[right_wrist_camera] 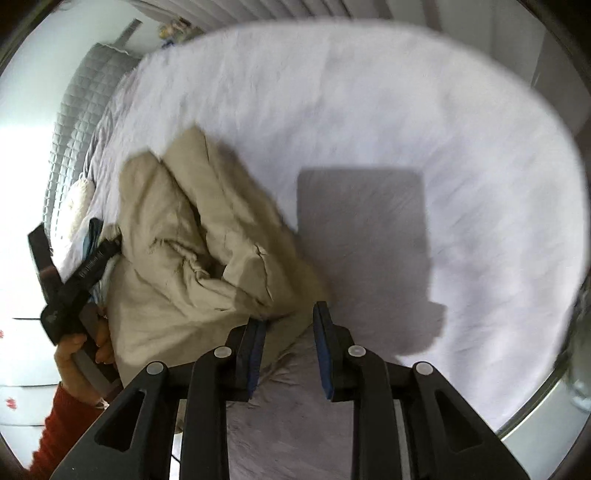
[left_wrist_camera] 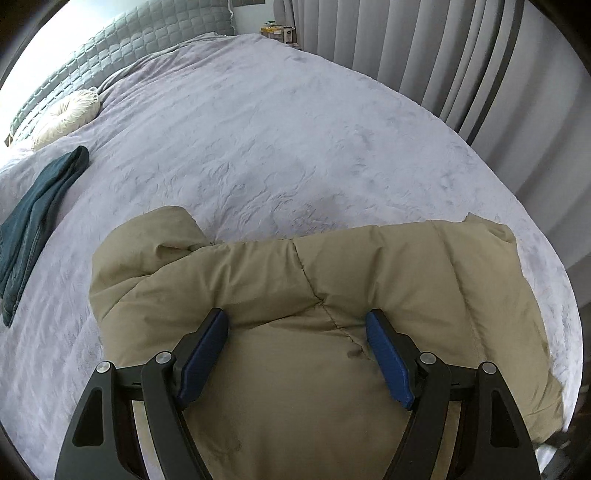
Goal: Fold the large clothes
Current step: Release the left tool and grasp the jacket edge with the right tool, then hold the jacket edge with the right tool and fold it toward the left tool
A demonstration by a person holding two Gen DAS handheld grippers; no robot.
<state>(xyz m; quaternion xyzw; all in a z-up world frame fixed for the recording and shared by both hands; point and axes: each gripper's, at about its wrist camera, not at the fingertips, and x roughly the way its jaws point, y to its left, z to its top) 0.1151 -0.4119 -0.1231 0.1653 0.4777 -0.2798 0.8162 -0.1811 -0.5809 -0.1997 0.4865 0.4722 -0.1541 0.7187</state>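
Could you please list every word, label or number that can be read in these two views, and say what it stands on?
No text can be read in either view.
Left claw: white lettering along its black body in the right wrist view, too blurred to read.
Containers on the far shelf beyond the bed: labels too small to read.
Beige padded jacket: no print visible.

Lilac-covered bed (left_wrist_camera: 258, 129), quilted grey headboard (left_wrist_camera: 147, 40), grey curtains (left_wrist_camera: 424, 44)
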